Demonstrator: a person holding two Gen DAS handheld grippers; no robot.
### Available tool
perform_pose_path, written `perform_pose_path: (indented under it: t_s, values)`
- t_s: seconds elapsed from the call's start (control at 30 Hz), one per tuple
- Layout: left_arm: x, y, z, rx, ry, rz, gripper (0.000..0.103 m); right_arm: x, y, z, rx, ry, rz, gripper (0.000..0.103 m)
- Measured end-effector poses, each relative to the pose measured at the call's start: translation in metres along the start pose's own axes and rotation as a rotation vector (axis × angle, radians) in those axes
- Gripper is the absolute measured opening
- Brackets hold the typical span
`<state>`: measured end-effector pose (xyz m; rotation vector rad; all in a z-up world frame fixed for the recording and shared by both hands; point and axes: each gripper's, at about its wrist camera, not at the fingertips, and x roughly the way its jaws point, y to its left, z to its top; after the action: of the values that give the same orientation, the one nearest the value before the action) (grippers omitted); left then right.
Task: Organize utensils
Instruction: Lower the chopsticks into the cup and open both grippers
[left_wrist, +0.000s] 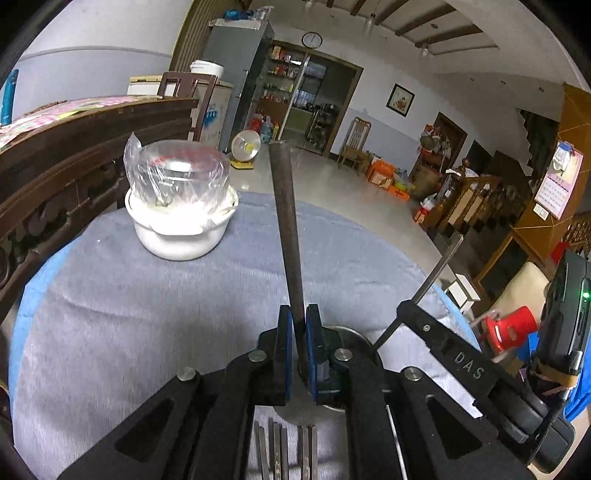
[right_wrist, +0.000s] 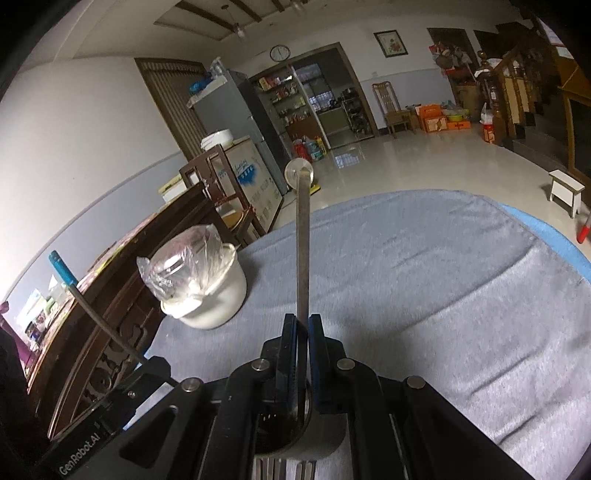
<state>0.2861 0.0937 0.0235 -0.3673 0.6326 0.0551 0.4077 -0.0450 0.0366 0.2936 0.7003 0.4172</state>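
Grey cloth (left_wrist: 166, 314) covers the round table under both tools, with a tiled living room beyond. Furthest left, ahead of the left gripper (left_wrist: 299, 350), stands a white pot (left_wrist: 177, 236) with a clear plastic bag (left_wrist: 173, 177) stuffed in its mouth. The left gripper is clenched on a dark utensil handle (left_wrist: 284, 221) that rises straight out from between its blue pads. In the right wrist view this handle ends in a blue grip. To its right, the right gripper (right_wrist: 303, 343) is clamped on a thin metal utensil (right_wrist: 303, 243) whose round end (right_wrist: 299, 171) points away, and the same pot sits ahead and to its left. More metal utensils lie directly beneath each tool, only partly visible.

Both hands appear to be bringing their pieces down toward the cloth. To do this well, I would keep each handle level with the cloth before letting go, and set the two well apart so they do not cross.
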Motion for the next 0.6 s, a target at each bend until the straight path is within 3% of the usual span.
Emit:
perform_pose_path:
  t_s: [0.17, 0.23, 0.33, 0.5, 0.57, 0.6]
  values:
    - [-0.003, 0.008, -0.001, -0.027, 0.013, 0.003, 0.011, -0.006, -0.002, -0.004, 0.015, 0.006, -0.008, 0.009]
    - [-0.007, 0.012, 0.000, -0.046, 0.020, 0.004, 0.036, -0.008, -0.004, -0.004, 0.025, 0.014, -0.020, 0.009]
    - [-0.017, 0.017, 0.001, -0.079, -0.005, 0.006, 0.058, -0.014, -0.006, -0.004, 0.037, 0.015, -0.021, 0.010]
    - [-0.038, 0.026, 0.006, -0.108, -0.020, 0.009, 0.059, -0.031, -0.008, -0.003, 0.037, -0.002, -0.040, 0.012]
    - [-0.049, 0.034, 0.006, -0.129, -0.031, 0.005, 0.062, -0.043, -0.011, -0.003, 0.048, -0.014, -0.045, 0.022]
    - [-0.058, 0.039, 0.005, -0.140, -0.038, 0.003, 0.067, -0.050, -0.014, -0.004, 0.056, -0.021, -0.044, 0.042]
